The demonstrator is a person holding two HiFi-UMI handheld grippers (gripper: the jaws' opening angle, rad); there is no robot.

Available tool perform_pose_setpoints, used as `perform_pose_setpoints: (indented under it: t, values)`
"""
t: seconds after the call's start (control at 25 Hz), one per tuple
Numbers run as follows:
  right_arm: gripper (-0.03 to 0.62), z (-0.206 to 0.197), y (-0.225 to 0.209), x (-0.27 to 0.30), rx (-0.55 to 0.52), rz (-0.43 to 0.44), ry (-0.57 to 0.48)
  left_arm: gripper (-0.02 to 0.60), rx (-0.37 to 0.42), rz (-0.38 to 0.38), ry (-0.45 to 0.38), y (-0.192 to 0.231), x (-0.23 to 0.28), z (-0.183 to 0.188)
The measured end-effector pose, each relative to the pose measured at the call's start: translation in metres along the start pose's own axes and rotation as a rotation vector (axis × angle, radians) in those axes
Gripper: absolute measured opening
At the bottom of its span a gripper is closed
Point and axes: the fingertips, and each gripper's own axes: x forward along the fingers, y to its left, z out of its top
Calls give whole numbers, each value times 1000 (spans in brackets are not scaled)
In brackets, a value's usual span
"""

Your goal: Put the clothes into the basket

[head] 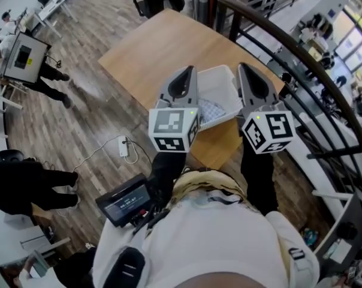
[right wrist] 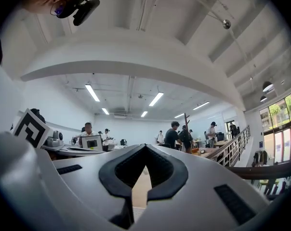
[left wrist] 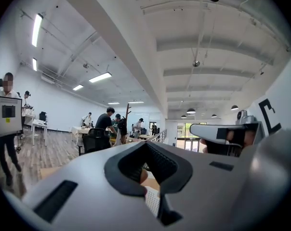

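A white basket stands on the near part of a wooden table; a pale patterned cloth lies inside it. Both grippers are raised above the basket's near side, jaws pointing away from me. My left gripper is shut with nothing in it, over the basket's left edge. My right gripper is shut and empty too, over the basket's right edge. In the left gripper view the closed jaws point into the room, with a bit of white basket mesh showing below. The right gripper view shows its closed jaws likewise.
A curved dark railing runs close along the table's right side. A power strip with its cable lies on the wood floor to the left. People stand at desks at the far left. A small screen device hangs at my waist.
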Motion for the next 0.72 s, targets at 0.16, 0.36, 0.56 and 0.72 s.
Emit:
perform_pose_setpoints:
  t: [0.16,0.36,0.56,0.72]
  values:
    - [21,4,0,1,-11,-7,-7,2,-3,12,-7,4,-1,3]
    - [21,4,-1,1,-5,-8,-1,2,-7,15,-2,5,-1,2]
    - [20,1,-5,-2,-19,-16,4,2,-7,14,2,2,0,-2]
    - [20,-2,-8,-3,-12,-23,5,2,-9,13,4,2,1,-5]
